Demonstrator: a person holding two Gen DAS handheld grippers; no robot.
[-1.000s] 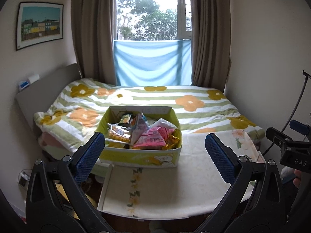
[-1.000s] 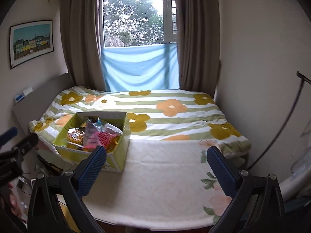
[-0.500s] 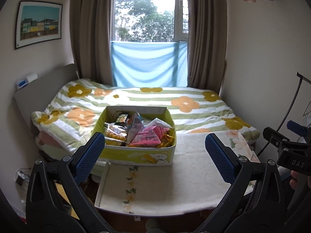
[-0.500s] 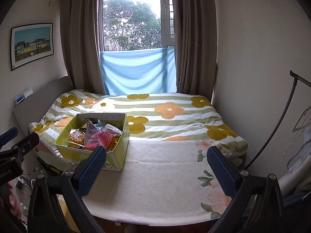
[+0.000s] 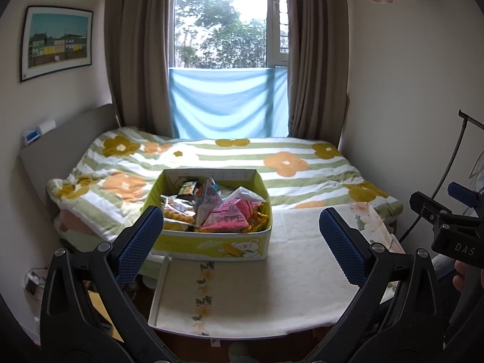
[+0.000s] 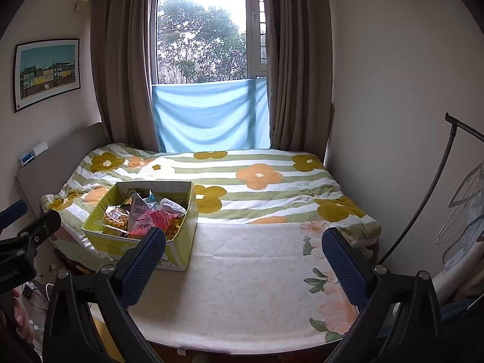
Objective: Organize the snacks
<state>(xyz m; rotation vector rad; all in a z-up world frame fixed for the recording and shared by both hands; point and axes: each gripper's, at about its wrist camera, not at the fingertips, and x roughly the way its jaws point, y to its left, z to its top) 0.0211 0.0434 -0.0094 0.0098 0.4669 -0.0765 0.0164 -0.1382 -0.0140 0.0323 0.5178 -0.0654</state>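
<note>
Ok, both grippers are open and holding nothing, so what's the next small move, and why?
Probably ease the left gripper forward and down toward the pink packet on top of the pile. The yellow-green box sits almost straight ahead of it and is heaped with snacks, while the table beside the box is bare. The right gripper faces that bare cloth.

You face the bench | box sits on its 11 o'clock corner | snack packets lie in the box | bed behind at 12 | window beyond.

Yellow-green box, flowered striped quilt
</note>
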